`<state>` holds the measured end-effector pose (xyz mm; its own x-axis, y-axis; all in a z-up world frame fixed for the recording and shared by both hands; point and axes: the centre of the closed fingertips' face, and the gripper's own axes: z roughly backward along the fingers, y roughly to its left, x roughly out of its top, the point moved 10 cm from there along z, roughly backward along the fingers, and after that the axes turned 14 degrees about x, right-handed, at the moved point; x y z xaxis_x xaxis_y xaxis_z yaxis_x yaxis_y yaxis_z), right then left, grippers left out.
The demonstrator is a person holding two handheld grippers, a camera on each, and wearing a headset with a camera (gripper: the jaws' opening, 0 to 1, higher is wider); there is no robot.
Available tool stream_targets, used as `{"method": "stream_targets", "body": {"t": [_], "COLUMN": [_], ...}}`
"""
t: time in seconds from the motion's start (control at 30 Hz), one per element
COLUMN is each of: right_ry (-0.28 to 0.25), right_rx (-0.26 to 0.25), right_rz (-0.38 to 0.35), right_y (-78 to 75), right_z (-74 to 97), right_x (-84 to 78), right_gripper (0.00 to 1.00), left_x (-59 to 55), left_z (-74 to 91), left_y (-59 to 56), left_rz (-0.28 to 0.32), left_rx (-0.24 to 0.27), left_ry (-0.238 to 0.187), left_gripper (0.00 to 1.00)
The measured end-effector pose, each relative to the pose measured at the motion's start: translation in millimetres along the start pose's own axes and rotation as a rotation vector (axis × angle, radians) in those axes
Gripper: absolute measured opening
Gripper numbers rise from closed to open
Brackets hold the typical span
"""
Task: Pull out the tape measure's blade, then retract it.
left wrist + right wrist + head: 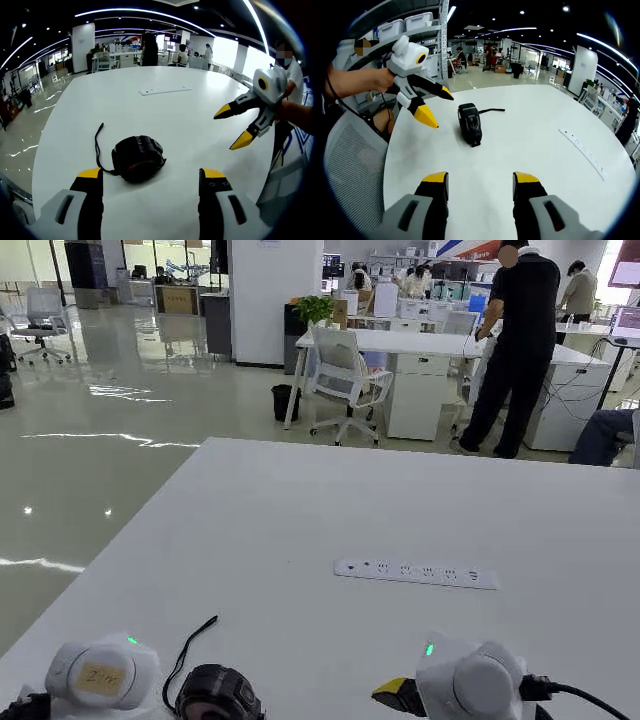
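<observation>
While the tape measure (137,157) sits w/ no blade showing, on the table (190,115) close to the person's edge, its strap (98,145) trails off behind. L gripper (442,111) & R gripper (224,132) hover either side, both w/ jaws spread wide, neither touching it. Power strip (416,573) lies well apart. Risks, imo: case is loose on a slick top, so a one-sided pinch could skid it; blade hook is small, easy to miss; letting go early = blade whips back.
</observation>
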<state>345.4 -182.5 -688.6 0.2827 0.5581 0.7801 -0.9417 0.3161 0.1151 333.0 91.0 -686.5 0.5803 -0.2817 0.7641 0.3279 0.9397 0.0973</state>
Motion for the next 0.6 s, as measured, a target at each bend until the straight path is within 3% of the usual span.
{"method": "stream_targets", "body": {"t": [0.43, 0.6], "right_ry": [-0.053, -0.05], "right_rx": [-0.083, -0.105], "right_rz": [-0.082, -0.088], "right_y": [21.2, 26.8], "right_z": [35.6, 49.4], "right_x": [-21.1, -29.9], "right_gripper": [0.59, 0.63], "left_x": [-3.9, -3.5], "left_z": [16.6, 22.4], "left_y": [-5.0, -4.9], "left_rz": [-0.071, -0.077], "left_rx": [-0.07, -0.09], "left_ry": [-0.02, -0.035], "left_gripper": [0.82, 0.84]}}
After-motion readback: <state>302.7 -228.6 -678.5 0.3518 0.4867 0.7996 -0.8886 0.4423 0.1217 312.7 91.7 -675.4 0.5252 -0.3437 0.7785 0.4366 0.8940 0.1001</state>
